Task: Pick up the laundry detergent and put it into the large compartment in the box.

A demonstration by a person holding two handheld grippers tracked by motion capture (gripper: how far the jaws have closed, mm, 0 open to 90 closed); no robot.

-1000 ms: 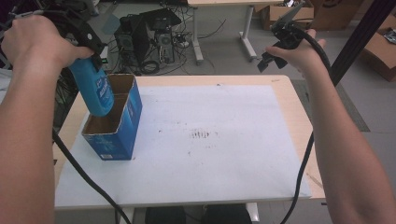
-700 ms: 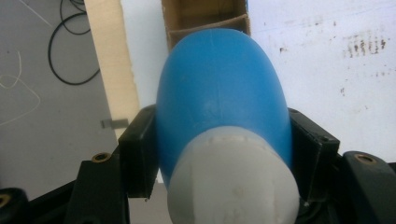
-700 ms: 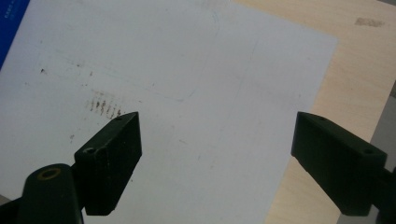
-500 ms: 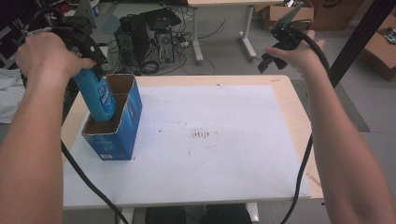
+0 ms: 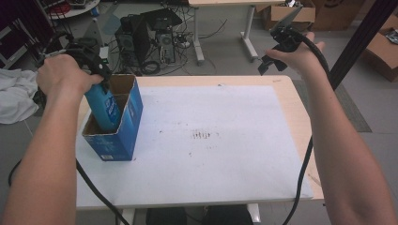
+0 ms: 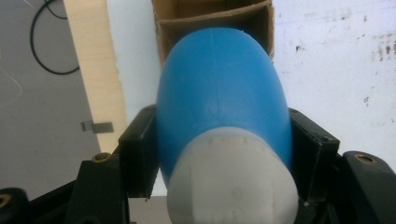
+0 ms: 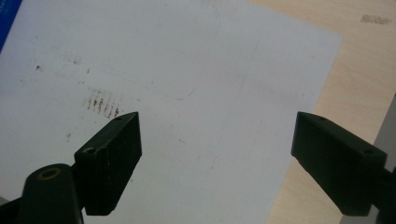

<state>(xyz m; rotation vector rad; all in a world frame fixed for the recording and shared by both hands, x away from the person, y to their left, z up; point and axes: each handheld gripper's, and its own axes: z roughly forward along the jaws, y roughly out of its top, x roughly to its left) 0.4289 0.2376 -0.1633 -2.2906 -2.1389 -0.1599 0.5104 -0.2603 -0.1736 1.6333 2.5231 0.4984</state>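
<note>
Since the earlier frame the blue bottle (image 5: 104, 107) has gone lower, its bottom end now inside the open cardboard box (image 5: 123, 136) near the tabletop's (image 5: 244, 187) left edge. Left gripper (image 6: 219, 154) fingers (image 6: 138, 149) pinch the bottle on both sides just above its white cap (image 6: 233, 182), cap end toward the hand. Long axis runs near upright, slightly tilted, pointing straight down into the box's compartment, so the likely next move is a further push down and release. Right gripper (image 5: 278, 47) is held high past the far right corner, fingers (image 7: 114, 158) spread wide, nothing between them, well apart from the box; left hand (image 5: 63, 75) is nearer.
</note>
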